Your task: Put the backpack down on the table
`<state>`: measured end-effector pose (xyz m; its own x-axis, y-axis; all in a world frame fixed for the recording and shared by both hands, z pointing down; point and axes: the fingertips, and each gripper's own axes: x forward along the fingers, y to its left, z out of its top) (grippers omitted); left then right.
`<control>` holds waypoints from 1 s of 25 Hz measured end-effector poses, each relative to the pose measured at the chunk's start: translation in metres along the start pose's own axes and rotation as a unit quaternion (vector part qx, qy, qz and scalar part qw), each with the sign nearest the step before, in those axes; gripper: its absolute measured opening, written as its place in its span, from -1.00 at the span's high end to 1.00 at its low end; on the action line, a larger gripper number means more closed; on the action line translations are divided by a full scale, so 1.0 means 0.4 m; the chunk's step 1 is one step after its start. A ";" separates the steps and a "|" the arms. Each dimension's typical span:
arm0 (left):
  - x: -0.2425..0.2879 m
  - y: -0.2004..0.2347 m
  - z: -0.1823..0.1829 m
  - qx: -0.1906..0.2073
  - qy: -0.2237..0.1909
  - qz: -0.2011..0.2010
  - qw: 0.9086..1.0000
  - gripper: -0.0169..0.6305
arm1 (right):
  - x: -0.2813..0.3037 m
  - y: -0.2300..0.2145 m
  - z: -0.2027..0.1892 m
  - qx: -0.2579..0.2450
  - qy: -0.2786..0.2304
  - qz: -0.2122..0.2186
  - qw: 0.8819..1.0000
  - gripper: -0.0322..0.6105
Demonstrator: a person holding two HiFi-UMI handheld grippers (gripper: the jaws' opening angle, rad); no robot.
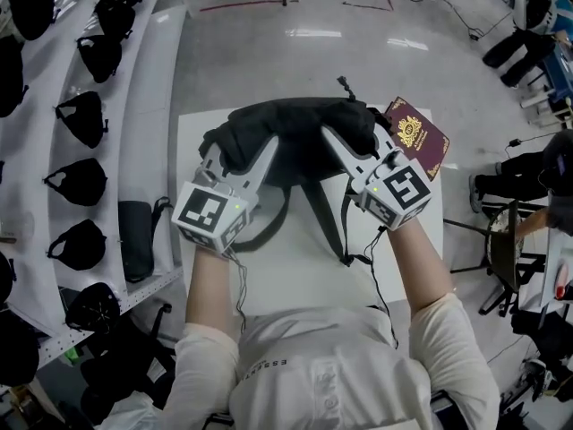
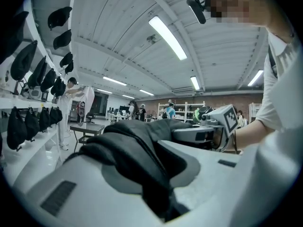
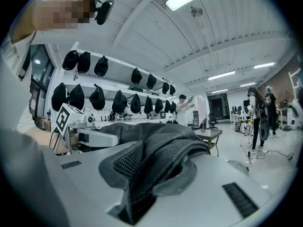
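A black backpack (image 1: 295, 133) is over the far half of the white table (image 1: 295, 280), its straps (image 1: 315, 211) trailing toward me across the top. My left gripper (image 1: 238, 153) is shut on the bag's left side and my right gripper (image 1: 353, 141) on its right side. In the left gripper view, dark fabric (image 2: 135, 148) is pinched between the jaws of the left gripper (image 2: 142, 157), and the right gripper (image 2: 208, 130) shows beyond. In the right gripper view, mesh padding (image 3: 156, 162) fills the right gripper (image 3: 151, 176). Whether the bag's bottom rests on the table is hidden.
A maroon passport (image 1: 419, 138) lies at the table's far right corner beside the bag. White shelves (image 1: 134, 106) with several black bags (image 1: 82, 116) run along the left. A chair (image 1: 500, 260) and cables stand to the right. People stand in the room behind.
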<state>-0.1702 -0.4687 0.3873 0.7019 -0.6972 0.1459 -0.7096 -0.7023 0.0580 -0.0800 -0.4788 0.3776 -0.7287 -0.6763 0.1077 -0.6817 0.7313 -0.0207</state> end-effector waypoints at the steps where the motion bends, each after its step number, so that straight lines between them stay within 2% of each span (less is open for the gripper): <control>1: 0.001 0.002 -0.006 -0.003 0.001 -0.001 1.000 0.67 | 0.002 0.000 -0.004 0.001 -0.001 0.000 1.000 0.62; 7: -0.020 -0.020 -0.042 -0.018 -0.001 -0.007 1.000 0.67 | -0.019 0.022 -0.039 0.022 -0.001 -0.001 1.000 0.62; 10: -0.039 -0.046 -0.063 -0.039 0.002 -0.015 0.999 0.67 | -0.045 0.046 -0.055 0.038 0.003 0.001 0.999 0.61; 16: -0.081 -0.095 -0.112 -0.073 0.027 -0.020 0.997 0.67 | -0.092 0.093 -0.102 0.063 0.013 -0.007 0.998 0.61; 25: -0.151 -0.175 -0.167 -0.090 0.038 -0.016 0.995 0.67 | -0.173 0.171 -0.153 0.094 0.018 -0.016 0.995 0.60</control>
<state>-0.1670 -0.3679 0.4405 0.7223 -0.6571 0.2157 -0.6915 -0.6816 0.2392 -0.0722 -0.3767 0.4296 -0.7053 -0.6936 0.1467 -0.7078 0.6772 -0.2010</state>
